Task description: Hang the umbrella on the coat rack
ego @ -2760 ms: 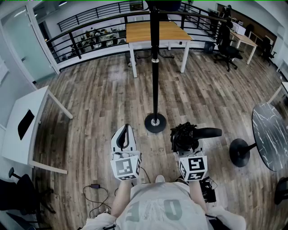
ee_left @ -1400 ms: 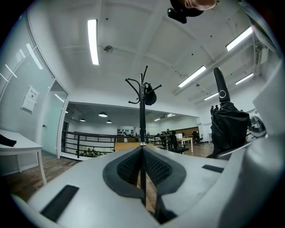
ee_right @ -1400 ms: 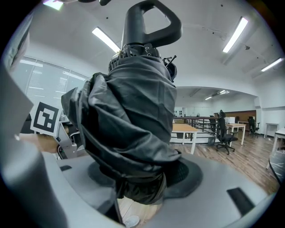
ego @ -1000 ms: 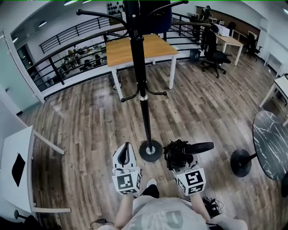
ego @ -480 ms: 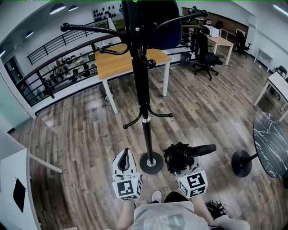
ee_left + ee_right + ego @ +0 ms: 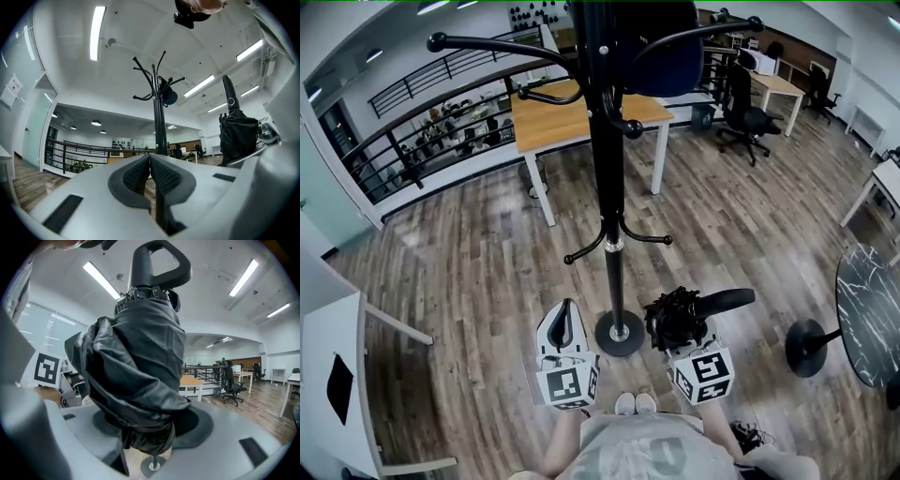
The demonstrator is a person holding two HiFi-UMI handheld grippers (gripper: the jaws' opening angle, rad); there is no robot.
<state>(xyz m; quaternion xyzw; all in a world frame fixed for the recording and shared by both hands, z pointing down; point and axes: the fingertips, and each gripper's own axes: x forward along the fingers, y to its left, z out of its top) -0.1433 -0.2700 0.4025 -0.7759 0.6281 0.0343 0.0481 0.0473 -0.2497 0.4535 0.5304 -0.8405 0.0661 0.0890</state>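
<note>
The black coat rack (image 6: 607, 187) stands right in front of me, its round base (image 6: 621, 334) on the floor between my two grippers. Curved hooks spread from its top (image 6: 487, 42) and short ones sit lower (image 6: 619, 239). My right gripper (image 6: 677, 330) is shut on the folded black umbrella (image 6: 673, 317), whose handle (image 6: 727, 301) points right. In the right gripper view the bundled umbrella (image 6: 136, 366) fills the jaws (image 6: 145, 427), its loop handle (image 6: 159, 263) on top. My left gripper (image 6: 564, 319) is shut and holds nothing; its pads (image 6: 161, 177) meet, with the rack (image 6: 159, 117) beyond.
A dark blue item (image 6: 661, 47) hangs on an upper hook. A wooden table (image 6: 572, 103) stands behind the rack, an office chair (image 6: 745, 117) at back right, a round marble table (image 6: 872, 314) at right, a white table (image 6: 328, 375) at left, a railing (image 6: 422, 122) behind.
I have walked up to the coat rack: it has grown much closer and its base now sits between the grippers. Both grippers kept their states, the umbrella still in the right one.
</note>
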